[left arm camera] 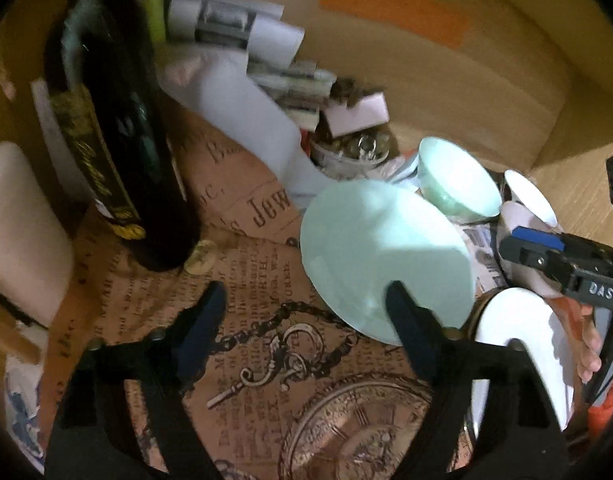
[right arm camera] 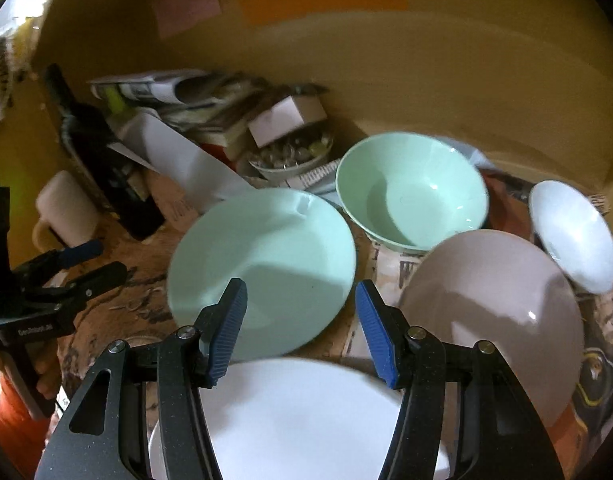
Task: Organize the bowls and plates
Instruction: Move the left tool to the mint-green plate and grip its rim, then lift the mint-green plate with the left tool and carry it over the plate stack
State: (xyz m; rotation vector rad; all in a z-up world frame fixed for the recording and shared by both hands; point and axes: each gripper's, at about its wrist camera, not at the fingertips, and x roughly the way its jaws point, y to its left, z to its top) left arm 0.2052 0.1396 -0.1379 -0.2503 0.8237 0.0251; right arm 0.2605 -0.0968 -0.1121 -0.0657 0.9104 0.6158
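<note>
From the left wrist, the left gripper [left arm camera: 302, 296] hangs released over the printed paper [left arm camera: 242, 264], its right finger across the rim of the mint plate [left arm camera: 382, 252], which lies flat beside the dark bottle [left arm camera: 118, 152]. From the right wrist, the right gripper [right arm camera: 300, 320] is spread with nothing between its fingers, above the white plate [right arm camera: 298, 416]; the mint bowl [right arm camera: 410, 192] stands mouth-up behind, and the pinkish plate [right arm camera: 494, 304] lies to the right.

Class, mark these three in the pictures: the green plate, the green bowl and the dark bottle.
Green plate [right arm camera: 266, 256], right wrist view, on its flat centre.
Green bowl [right arm camera: 410, 196], right wrist view, on its inside floor.
Dark bottle [left arm camera: 118, 140], left wrist view, on its body.
</note>
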